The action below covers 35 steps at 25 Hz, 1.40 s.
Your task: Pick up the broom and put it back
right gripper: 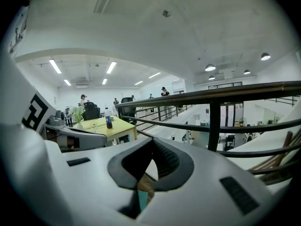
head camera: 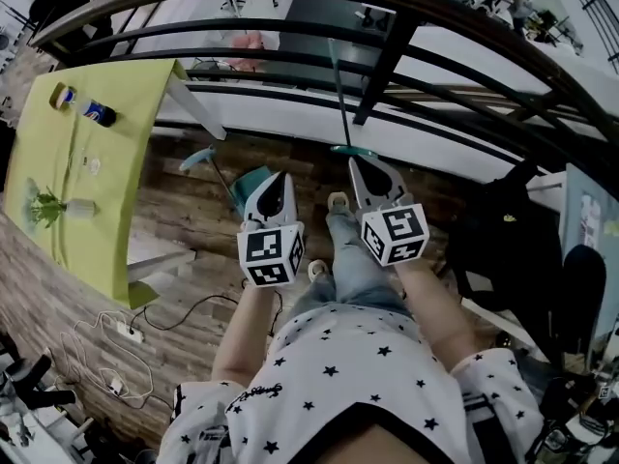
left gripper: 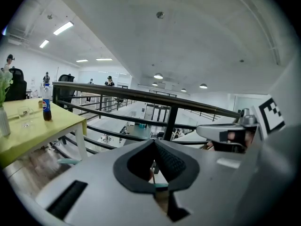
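One broom (head camera: pixel 346 149) just beyond right gripper (head camera: pixel 362 164)

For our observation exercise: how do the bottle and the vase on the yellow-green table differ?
The bottle is dark with a blue label; the vase is pale. The vase holds green stems; the bottle holds none. The bottle stands nearer the railing, the vase farther down the table. Both stand upright on the yellow-green table.

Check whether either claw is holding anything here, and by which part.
Nothing is held. The left claw and the right claw are both shut with nothing between their jaws. The broom stands ungrasped just ahead of the right claw.
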Motion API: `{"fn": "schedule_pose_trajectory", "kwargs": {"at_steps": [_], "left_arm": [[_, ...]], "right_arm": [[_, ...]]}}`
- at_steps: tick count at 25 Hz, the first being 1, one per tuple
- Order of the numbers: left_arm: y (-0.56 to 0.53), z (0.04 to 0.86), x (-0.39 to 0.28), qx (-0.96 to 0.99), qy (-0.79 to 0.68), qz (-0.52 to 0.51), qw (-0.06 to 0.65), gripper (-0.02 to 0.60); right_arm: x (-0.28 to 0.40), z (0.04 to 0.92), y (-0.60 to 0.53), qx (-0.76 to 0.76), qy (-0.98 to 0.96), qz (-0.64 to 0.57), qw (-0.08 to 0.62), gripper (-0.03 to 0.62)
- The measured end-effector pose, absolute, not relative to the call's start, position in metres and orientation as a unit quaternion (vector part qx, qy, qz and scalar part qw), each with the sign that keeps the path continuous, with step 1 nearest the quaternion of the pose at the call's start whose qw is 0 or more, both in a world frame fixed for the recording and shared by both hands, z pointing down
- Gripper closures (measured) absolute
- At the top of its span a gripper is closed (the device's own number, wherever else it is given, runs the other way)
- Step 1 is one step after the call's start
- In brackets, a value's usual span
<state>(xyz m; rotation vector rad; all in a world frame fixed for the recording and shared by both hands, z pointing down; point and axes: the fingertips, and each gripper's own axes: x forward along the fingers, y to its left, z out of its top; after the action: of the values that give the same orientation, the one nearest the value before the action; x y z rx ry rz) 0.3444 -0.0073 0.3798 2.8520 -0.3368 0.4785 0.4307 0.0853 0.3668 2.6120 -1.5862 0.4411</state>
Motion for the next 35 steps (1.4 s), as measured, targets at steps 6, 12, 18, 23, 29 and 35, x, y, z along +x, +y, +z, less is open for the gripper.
{"fn": "schedule_pose_trajectory", "kwargs": {"at_steps": [6, 12, 18, 23, 29, 35], "left_arm": [[-0.027, 0.408, 0.400, 0.970, -0.114, 0.173, 0.125, 0.571], [-0.048, 0.438, 0.449, 0.963, -0.122, 0.196, 0.136, 0.571], [-0.075, 0.473, 0.486, 0.954, -0.139, 0.216, 0.154, 0.571], [-0.088, 0.500, 0.513, 0.949, -0.139, 0.228, 0.164, 0.571], [-0.102, 0.524, 0.544, 0.947, -0.143, 0.232, 0.171, 0.571], [-0.110, 0.545, 0.564, 0.943, -0.148, 0.242, 0.175, 0.571]], "right_arm": [[0.502, 0.402, 0.054, 0.844, -0.512, 0.155, 0.030, 0.600], [0.569, 0.437, 0.024, 0.842, -0.510, 0.168, 0.051, 0.600], [0.622, 0.472, -0.009, 0.840, -0.511, 0.174, 0.061, 0.600], [0.661, 0.508, -0.031, 0.840, -0.506, 0.184, 0.066, 0.600], [0.699, 0.557, -0.054, 0.840, -0.497, 0.202, 0.081, 0.600], [0.731, 0.601, -0.075, 0.837, -0.495, 0.215, 0.094, 0.527]]}}
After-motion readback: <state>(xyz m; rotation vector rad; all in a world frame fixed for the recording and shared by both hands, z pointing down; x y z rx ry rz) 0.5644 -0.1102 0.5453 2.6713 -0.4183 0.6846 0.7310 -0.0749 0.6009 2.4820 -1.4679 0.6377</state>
